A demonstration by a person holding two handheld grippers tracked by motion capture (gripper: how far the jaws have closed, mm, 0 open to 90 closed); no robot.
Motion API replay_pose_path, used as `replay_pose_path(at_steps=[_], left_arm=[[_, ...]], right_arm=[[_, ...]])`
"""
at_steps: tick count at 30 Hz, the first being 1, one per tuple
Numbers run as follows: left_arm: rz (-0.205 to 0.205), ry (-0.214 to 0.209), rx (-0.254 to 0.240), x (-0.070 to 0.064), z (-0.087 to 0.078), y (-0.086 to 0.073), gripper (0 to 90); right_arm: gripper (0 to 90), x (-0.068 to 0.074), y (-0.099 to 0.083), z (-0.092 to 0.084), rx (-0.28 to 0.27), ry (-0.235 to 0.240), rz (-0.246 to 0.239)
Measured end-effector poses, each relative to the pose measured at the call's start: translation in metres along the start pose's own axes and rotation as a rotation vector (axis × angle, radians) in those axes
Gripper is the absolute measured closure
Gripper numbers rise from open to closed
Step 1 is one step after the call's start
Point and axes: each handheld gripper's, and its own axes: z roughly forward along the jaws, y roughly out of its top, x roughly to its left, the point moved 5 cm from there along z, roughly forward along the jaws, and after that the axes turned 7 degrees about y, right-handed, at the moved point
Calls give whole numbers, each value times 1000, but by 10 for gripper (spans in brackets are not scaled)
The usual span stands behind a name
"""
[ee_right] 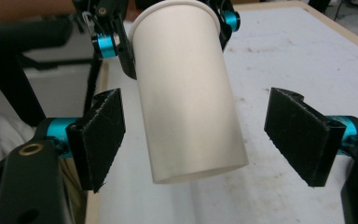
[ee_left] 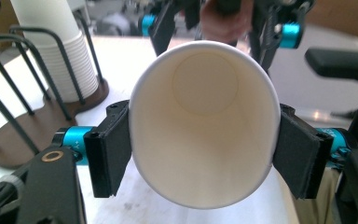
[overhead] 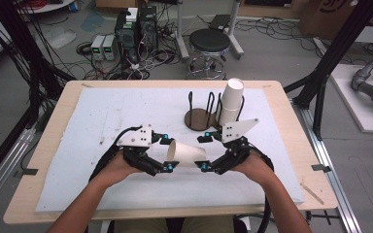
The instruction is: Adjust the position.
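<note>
- Counter (overhead: 281,160): a wooden top under a pale blue-grey mat (overhead: 102,160); the person sits at its near edge with both forearms on it.
- Cup holder (overhead: 201,116): a round brown base with black wire uprights at the far middle of the mat, carrying a leaning stack of paper cups (overhead: 230,102). One cup looks to have been taken off that stack.
- Paper cup (overhead: 187,154): lying on its side in the air between the two tools, near the person, mouth toward the left hand.
- Left tool (overhead: 167,153): its pads (ee_left: 109,154) press on the rim of the cup from both sides, so it alone carries the cup.
- Right tool (overhead: 205,151): spread wide around the cup's base end, its pads (ee_right: 100,140) well clear of the wall.
- Progress, as I judge it: the hand-over to the left tool is done; setting the cup down is still left.
</note>
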Motion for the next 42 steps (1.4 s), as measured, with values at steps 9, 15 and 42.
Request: replay_pose_path(at_steps=[9, 15, 42], left_arm=[[47, 10, 133, 1, 9, 5, 271], [52, 15, 161, 2, 11, 7, 270], [82, 18, 240, -4, 27, 5, 242]], right_arm=[[207, -1, 5, 12, 249, -51, -111], [207, -2, 9, 22, 328, -46, -133], [336, -3, 1, 45, 481, -52, -135]])
